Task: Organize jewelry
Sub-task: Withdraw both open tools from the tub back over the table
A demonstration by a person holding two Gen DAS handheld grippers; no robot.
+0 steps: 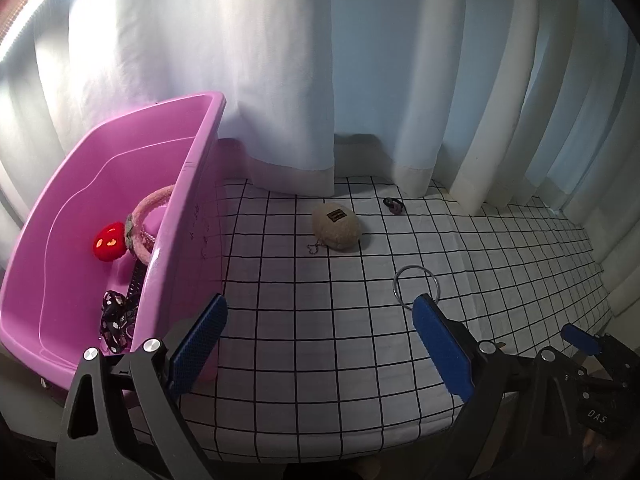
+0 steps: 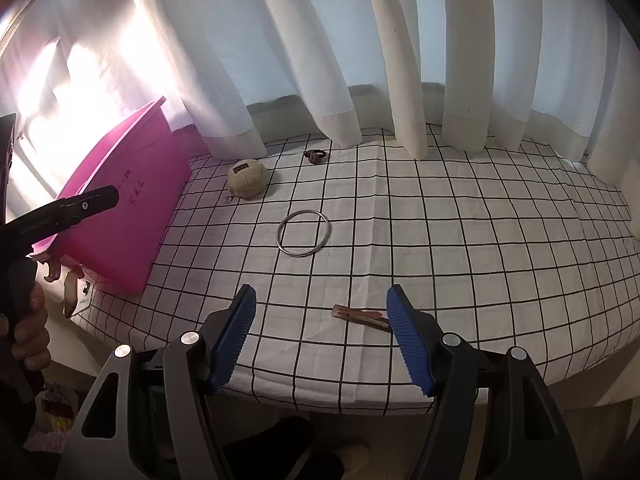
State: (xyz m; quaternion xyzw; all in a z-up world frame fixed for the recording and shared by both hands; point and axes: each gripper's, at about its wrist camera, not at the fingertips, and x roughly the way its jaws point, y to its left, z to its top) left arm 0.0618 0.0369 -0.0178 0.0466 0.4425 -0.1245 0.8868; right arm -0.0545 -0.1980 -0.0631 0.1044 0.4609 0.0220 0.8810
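The metal ring (image 2: 303,233) lay flat on the checked cloth (image 2: 460,240), and every position below is taken from it. Your right gripper (image 2: 322,308) stood on the near side of the ring, apart from it, jaws spread wide and holding nothing. A flat hair clip (image 2: 362,315) lay on the cloth between the ring and that gripper's right finger, one end hidden behind the blue pad (image 2: 408,344). In the left wrist view your left gripper (image 1: 320,322) was also wide open and empty; its right pad (image 1: 440,344) overlapped the near rim of the ring (image 1: 416,282), though contact could not be confirmed.

Beyond the ring, toward the curtain (image 2: 360,60), sat a beige fuzzy pouch (image 2: 247,179) bearing a small dark label; its print was too small to read. A short chain trailed from its near-left edge. Farther back, just before the curtain hem, lay a small dark hair tie (image 2: 314,155).

Left of the ring stood the pink bin (image 1: 188,184). Handwritten characters marked its outer wall, not legible to me. Inside it I noted a pink fuzzy headband (image 1: 150,220), a red plush charm (image 1: 109,241) and a dark spotted bow (image 1: 116,320).

You gripped the left tool's handle, which carried lettering I could not read. The right tool's body showed "DAS".
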